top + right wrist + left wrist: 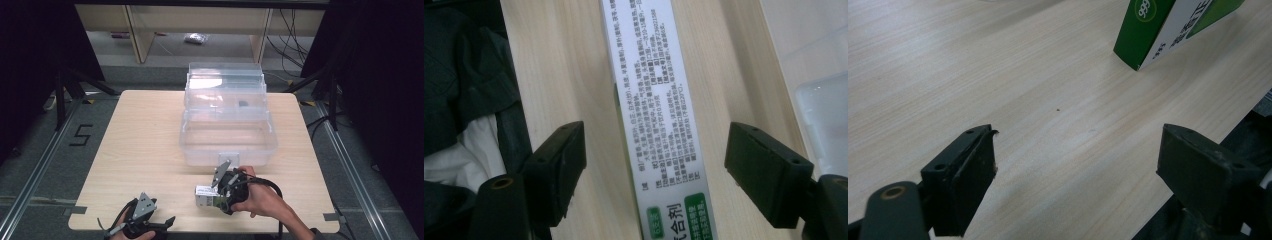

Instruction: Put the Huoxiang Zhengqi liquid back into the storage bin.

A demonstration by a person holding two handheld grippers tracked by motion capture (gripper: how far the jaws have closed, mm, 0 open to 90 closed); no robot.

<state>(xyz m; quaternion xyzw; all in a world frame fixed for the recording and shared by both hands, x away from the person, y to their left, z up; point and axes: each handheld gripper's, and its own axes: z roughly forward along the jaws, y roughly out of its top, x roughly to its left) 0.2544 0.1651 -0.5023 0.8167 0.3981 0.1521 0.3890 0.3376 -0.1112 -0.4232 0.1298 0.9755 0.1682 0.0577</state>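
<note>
While lying flat on tabletop (145,150) just in front of clear plastic bin (227,131), box (659,125) sits between jaws of right hand-held gripper (655,150), long axis running straight along them. Jaws wide, pads clear of both long sides, nothing gripped yet. Left hand-held gripper (1075,160) open, empty, farther off; box up and to its right.

Even overhead light, dark surroundings, glare on the clear box (227,107), close views slightly soft.
</note>
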